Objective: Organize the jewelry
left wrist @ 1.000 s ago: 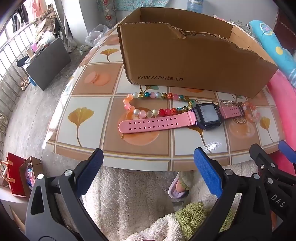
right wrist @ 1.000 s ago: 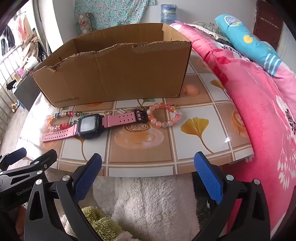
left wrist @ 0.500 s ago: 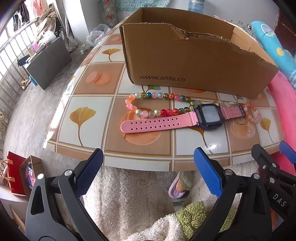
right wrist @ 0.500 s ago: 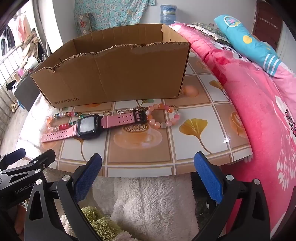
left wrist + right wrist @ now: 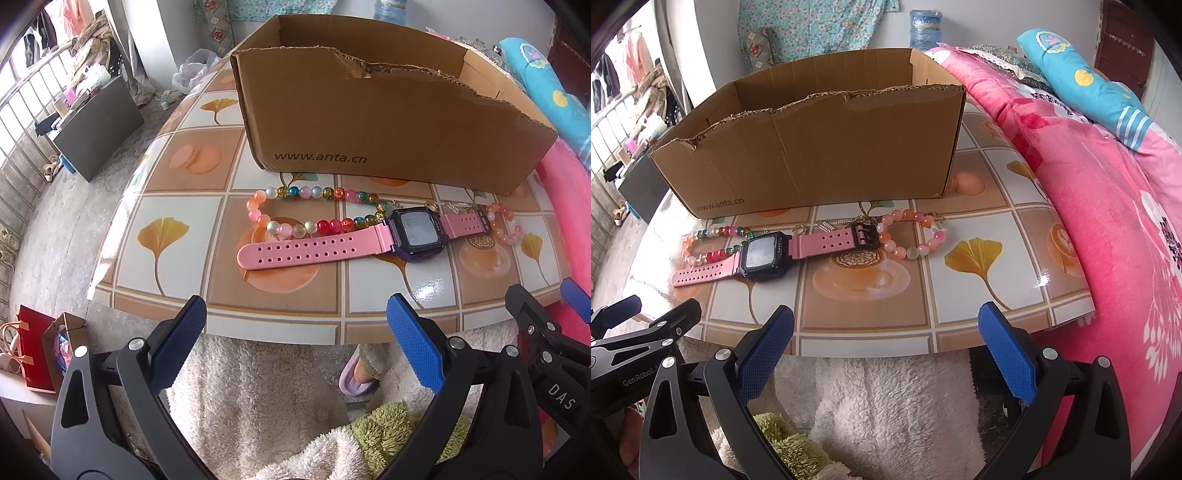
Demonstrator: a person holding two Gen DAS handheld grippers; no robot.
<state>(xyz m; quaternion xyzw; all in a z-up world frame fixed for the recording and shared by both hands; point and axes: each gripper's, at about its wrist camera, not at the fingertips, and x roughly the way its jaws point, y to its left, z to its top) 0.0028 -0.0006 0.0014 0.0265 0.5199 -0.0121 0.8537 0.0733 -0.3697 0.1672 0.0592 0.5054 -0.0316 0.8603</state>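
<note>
A pink-strapped watch [image 5: 417,232] [image 5: 764,256] lies flat on the tiled table [image 5: 177,236] [image 5: 975,295], in front of an open cardboard box [image 5: 388,122] [image 5: 820,155]. Behind its long strap curls a multicoloured bead bracelet [image 5: 295,210] [image 5: 713,243]. By its buckle end sits a pink-orange bead bracelet [image 5: 504,223] [image 5: 912,236], with small metal pieces [image 5: 827,224] close by. My left gripper [image 5: 295,343] hangs open just off the table's near edge, below the watch strap. My right gripper [image 5: 884,343] is open too, below the near edge.
A pink bedcover [image 5: 1108,221] and a blue pillow [image 5: 1086,81] press against the table's right side. Fluffy white fabric [image 5: 886,406] and a slippered foot [image 5: 358,376] lie below the grippers. To the left, the floor holds a dark cabinet [image 5: 96,122] and paper bags [image 5: 40,350].
Both grippers have crept slightly forward toward the table, so the box and jewelry look a little nearer. Nothing on the table has moved.
</note>
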